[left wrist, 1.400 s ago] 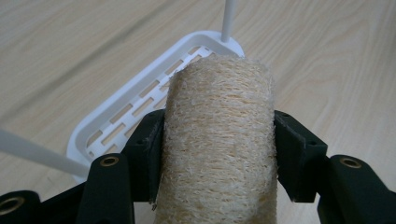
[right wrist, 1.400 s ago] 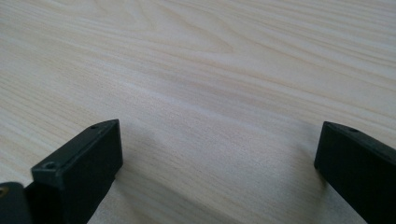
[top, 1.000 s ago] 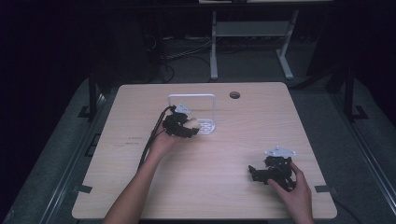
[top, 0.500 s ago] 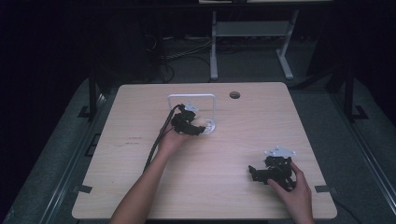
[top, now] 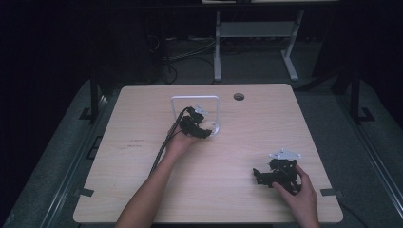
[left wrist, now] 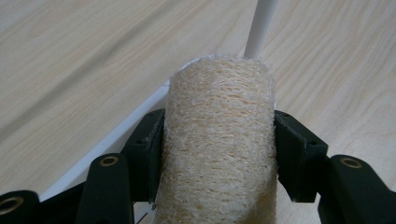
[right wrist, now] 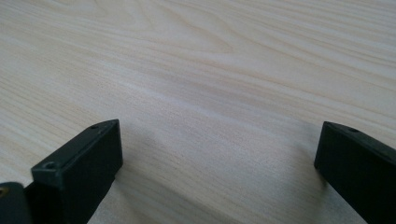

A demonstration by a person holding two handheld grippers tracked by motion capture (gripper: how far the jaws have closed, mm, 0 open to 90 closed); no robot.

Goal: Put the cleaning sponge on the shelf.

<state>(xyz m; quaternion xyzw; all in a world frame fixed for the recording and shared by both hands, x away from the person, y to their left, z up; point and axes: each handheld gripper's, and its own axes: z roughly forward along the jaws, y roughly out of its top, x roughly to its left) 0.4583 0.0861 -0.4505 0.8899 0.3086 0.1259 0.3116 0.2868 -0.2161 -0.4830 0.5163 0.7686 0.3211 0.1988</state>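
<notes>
- A pale wooden table (top: 228, 156) stands in a dark room, seen from above, with a person's two forearms coming in from the near edge.
- Towards the far middle of the table stands a white rack (top: 196, 99): a thin white wire hoop rising from a flat white base. Whether anything already lies on the base cannot be told from above.
- The left gripper (top: 203, 131) is at that rack, over its base, with its cable trailing back along the forearm.
- Its jaws are clamped on a loofah (left wrist: 217, 144), one black pad pressed to each side.
- The loofah is a stubby roll, cream to straw in colour, with a coarse, fuzzy, fibrous weave. It stands on end between the pads and juts out past them.
- Seen along the left gripper, the loofah is just above the white edge of the rack's base, and a white rod (left wrist: 260, 28) of the hoop rises right behind it.
- The right gripper (top: 259, 176) rests low at the near right of the table, well apart from the rack, held in the person's right hand (top: 297, 197).
- Its jaws stand wide apart with nothing between them but bare wood.
- A small round hole (top: 238, 97) is in the table near its far edge.
- No brand, label or legible writing can be made out; a faint dark mark (top: 137, 141) on the left of the table is too small to read.
</notes>
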